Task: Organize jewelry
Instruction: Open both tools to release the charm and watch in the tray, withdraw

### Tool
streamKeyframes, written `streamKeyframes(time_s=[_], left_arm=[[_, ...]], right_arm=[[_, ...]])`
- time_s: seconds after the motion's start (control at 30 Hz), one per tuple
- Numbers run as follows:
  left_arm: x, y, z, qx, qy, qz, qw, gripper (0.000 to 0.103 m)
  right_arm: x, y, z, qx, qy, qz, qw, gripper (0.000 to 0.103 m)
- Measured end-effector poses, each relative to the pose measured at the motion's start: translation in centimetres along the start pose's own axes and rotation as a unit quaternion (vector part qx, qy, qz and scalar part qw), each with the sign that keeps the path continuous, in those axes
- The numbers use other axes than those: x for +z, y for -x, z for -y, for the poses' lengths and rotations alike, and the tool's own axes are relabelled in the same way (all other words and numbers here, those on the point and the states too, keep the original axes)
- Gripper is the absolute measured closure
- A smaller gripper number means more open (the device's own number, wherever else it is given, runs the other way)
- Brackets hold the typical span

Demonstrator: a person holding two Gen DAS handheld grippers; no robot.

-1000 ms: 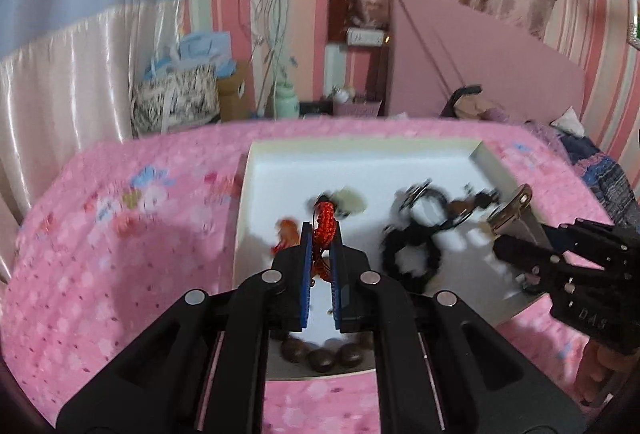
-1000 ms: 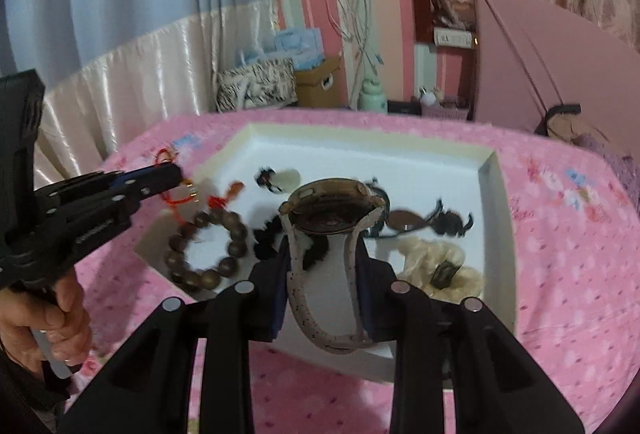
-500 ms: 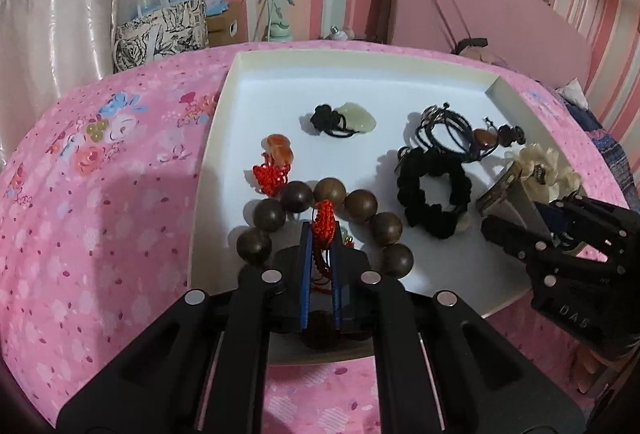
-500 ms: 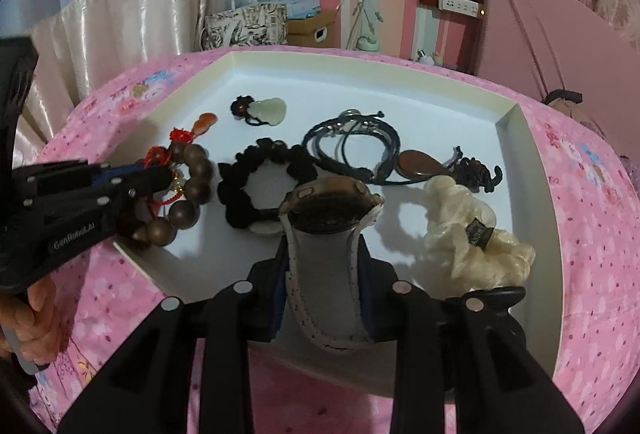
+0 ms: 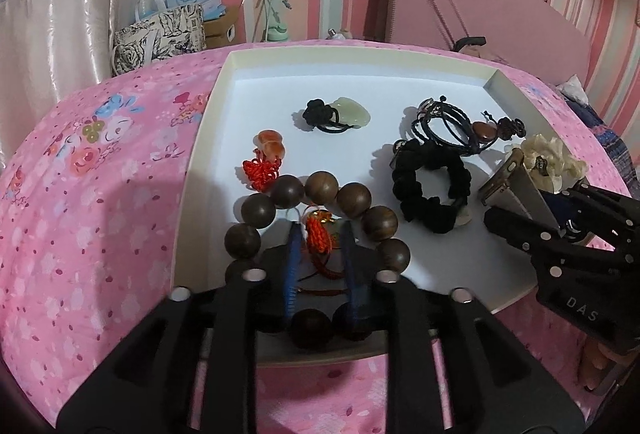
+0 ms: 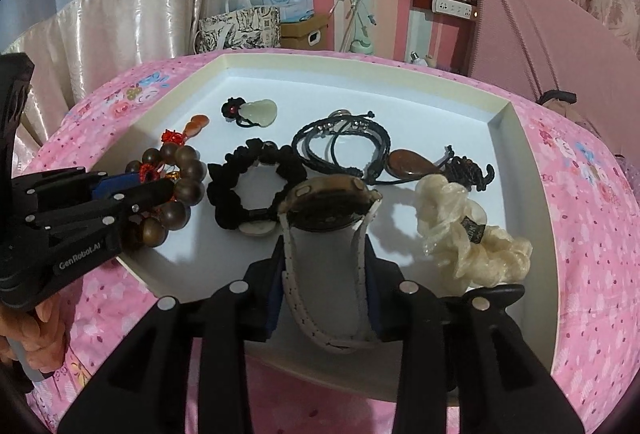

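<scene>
The white tray (image 5: 202, 170) is seen lying on the pink flowered bedspread (image 5: 92, 218), and both grippers are now low over its near edge, where a second ago they were held higher and the tray looked farther off.

The left gripper (image 5: 320, 234) was clamped on the red knotted cord (image 5: 318, 232) a second ago; its jaws are now opening, and the cord lies between the blue pads without being pressed. The cord rests inside the ring of the brown bead bracelet (image 5: 354, 196), which is set down at the near left corner of the tray. Earlier this bracelet hung half below the tray's near edge.

The right gripper (image 6: 326, 230) is placed at the near edge, toward the middle. The watch (image 6: 330, 200) with its pale strap stands between the jaws, which are opening; whether the pads press the strap cannot be told. A second ago the watch was carried above the tray.

Untouched and unmoved in the tray are the black scrunchie (image 6: 256, 186), the cream scrunchie (image 6: 468, 230), the black cord bracelets (image 6: 344, 142) and the jade pendant (image 6: 260, 112).
</scene>
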State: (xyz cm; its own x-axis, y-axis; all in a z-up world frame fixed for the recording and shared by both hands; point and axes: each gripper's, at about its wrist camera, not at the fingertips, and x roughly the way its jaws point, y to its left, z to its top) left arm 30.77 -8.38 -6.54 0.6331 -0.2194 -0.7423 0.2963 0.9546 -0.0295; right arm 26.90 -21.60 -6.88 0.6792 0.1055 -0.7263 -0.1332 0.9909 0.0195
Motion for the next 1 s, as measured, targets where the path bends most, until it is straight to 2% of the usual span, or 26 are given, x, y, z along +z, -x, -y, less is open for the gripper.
streamKeyframes(time_s=[0.13, 0.27, 0.33, 0.37, 0.47, 0.8, 0.93, 1.0], left_arm=[[-0.1, 0.1, 0.4, 0.005, -0.008, 0.004, 0.9999, 0.070], [0.0, 0.0, 0.6, 0.004, -0.007, 0.006, 0.9999, 0.069], [-0.1, 0.2, 0.8, 0.007, -0.010, 0.011, 0.9999, 0.067], [-0.1, 0.5, 0.9, 0.019, -0.011, 0.020, 0.9996, 0.055], [-0.5, 1.9, 0.8, 0.028, -0.014, 0.053, 0.9981, 0.038], [-0.5, 3.4, -0.5, 0.030, 0.014, 0.086, 0.9958, 0.038], [-0.5, 3.6, 0.0, 0.065, 0.009, 0.089, 0.9938, 0.038], [-0.8, 4.5, 0.1, 0.069, 0.004, 0.110, 0.9915, 0.038]], right_arm=[[0.0, 0.1, -0.1, -0.007, -0.001, 0.004, 1.000, 0.060], [-0.1, 0.3, 0.1, -0.004, -0.005, 0.012, 1.000, 0.045], [-0.1, 0.4, 0.3, -0.004, -0.009, 0.014, 1.000, 0.042], [-0.1, 0.4, 0.3, -0.004, -0.010, 0.015, 1.000, 0.039], [-0.3, 0.6, 0.3, -0.007, -0.013, 0.020, 1.000, 0.039], [-0.2, 1.7, -0.3, -0.023, 0.001, 0.048, 0.999, 0.039], [-0.2, 2.2, -0.4, -0.030, 0.004, 0.059, 0.998, 0.039], [-0.3, 2.5, -0.7, -0.040, 0.009, 0.069, 0.997, 0.039]])
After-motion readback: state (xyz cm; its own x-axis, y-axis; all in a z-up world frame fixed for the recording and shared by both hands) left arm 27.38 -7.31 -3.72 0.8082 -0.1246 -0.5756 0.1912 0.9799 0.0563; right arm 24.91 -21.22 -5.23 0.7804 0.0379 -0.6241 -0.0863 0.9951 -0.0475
